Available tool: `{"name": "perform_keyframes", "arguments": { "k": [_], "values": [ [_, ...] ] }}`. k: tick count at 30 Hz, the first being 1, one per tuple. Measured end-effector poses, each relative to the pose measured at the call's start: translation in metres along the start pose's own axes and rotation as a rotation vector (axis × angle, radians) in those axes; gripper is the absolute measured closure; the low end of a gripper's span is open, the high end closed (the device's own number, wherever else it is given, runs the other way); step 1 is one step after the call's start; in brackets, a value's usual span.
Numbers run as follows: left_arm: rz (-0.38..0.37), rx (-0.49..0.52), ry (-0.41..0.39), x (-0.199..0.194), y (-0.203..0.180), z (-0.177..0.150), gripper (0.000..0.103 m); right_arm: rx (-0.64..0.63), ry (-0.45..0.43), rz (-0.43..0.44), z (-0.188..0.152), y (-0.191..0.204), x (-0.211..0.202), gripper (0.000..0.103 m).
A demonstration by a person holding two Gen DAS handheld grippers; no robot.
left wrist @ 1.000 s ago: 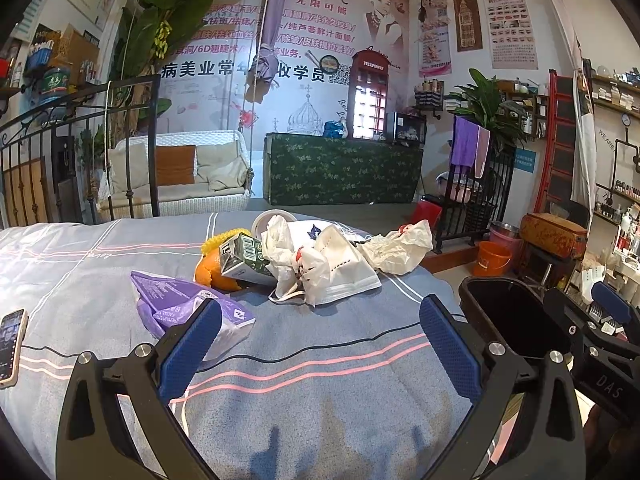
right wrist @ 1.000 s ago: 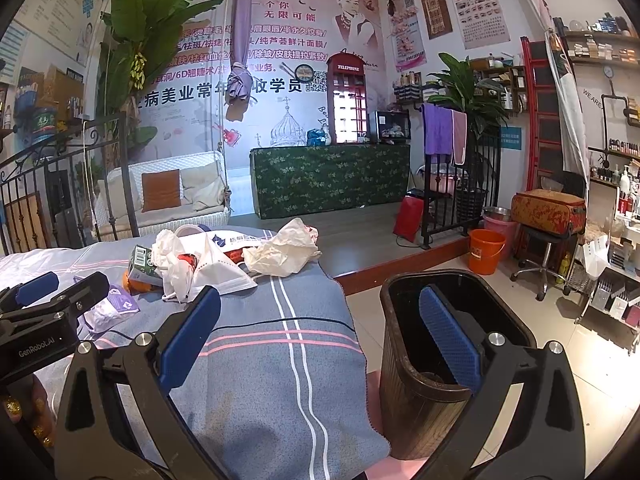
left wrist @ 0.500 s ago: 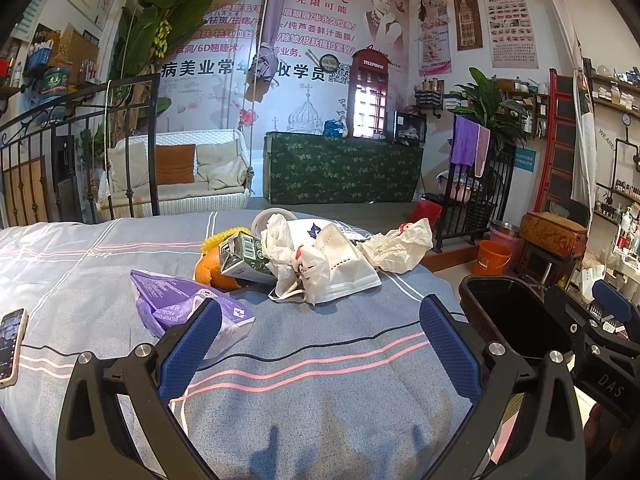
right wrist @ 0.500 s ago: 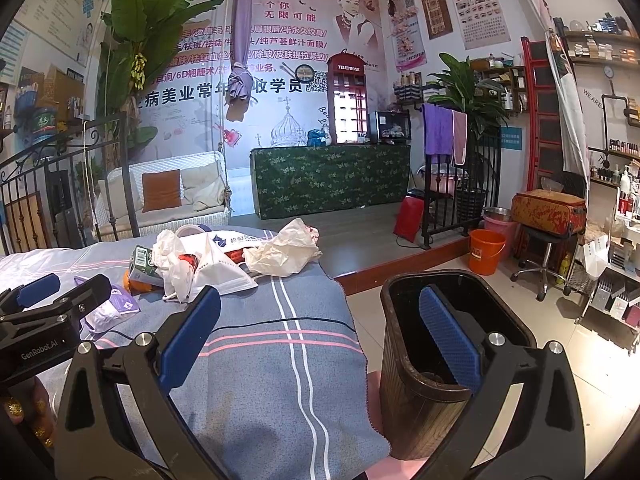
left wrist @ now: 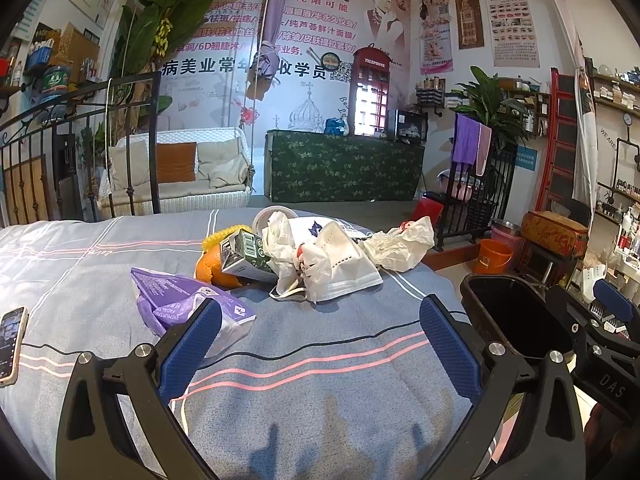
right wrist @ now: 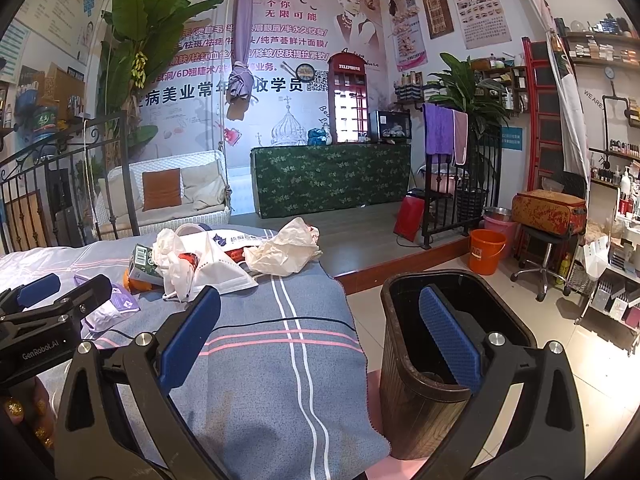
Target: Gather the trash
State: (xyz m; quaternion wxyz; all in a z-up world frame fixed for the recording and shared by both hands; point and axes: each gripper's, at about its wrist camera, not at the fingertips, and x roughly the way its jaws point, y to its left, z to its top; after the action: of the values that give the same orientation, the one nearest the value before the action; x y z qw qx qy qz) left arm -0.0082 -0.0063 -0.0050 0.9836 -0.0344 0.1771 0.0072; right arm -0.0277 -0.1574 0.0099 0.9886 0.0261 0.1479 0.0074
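Both claws are spread wide and holding nothing. The left gripper (left wrist: 320, 330) hovers over the bed with its blue, dimple-textured pads (left wrist: 188, 348) far apart and only the striped sheet between them; its left pad overlaps the purple facial-tissue pack (left wrist: 180, 304) in view, but I can't tell if it actually touches. The right gripper (right wrist: 320, 330) is just as wide, left pad over the corner of the bed, right pad lined up against the mouth of the trash bin (right wrist: 404, 392), nothing pinched. The bin is dark brown with a ribbed, woven-looking wall and a black inside, standing on the floor right beside the bed's edge. The trash sits in a loose heap mid-bed: a crinkly soft purple plastic pack nearest the left claw, then an orange peel (left wrist: 208, 270) with a green and white carton (left wrist: 240, 254) lying tilted on it, touching a wad of thin white plastic (left wrist: 280, 248) and a flat pleated white face mask (left wrist: 340, 260) with ear loops. A crumpled white plastic bag (left wrist: 400, 242) lies just past that, near the far edge. The bedsheet (left wrist: 320, 400) is grey-blue woven fabric with pink and white stripes, and a thin black cable (left wrist: 320, 350) runs across it. A phone (left wrist: 10, 344) rests at the left edge.
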Motion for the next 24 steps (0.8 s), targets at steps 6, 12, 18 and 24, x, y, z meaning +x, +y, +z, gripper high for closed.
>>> {"name": "perform_keyframes", "arguments": {
  "k": [6, 12, 18, 24],
  "values": [
    [0.0, -0.001, 0.001, 0.0, 0.001, -0.003, 0.005, -0.001, 0.002, 0.0, 0.0, 0.0, 0.001, 0.005],
    [0.002, -0.002, 0.003, 0.0, 0.001, -0.005, 0.005, -0.003, 0.005, 0.003, 0.001, 0.0, 0.001, 0.005],
    [0.002, 0.0, 0.007, 0.003, 0.001, -0.004, 0.005, -0.003, 0.006, 0.003, 0.002, 0.0, 0.003, 0.005],
    [0.003, 0.0, 0.009, 0.004, 0.001, -0.005, 0.005, -0.004, 0.013, 0.004, 0.001, 0.001, 0.004, 0.005]
  ]
}}
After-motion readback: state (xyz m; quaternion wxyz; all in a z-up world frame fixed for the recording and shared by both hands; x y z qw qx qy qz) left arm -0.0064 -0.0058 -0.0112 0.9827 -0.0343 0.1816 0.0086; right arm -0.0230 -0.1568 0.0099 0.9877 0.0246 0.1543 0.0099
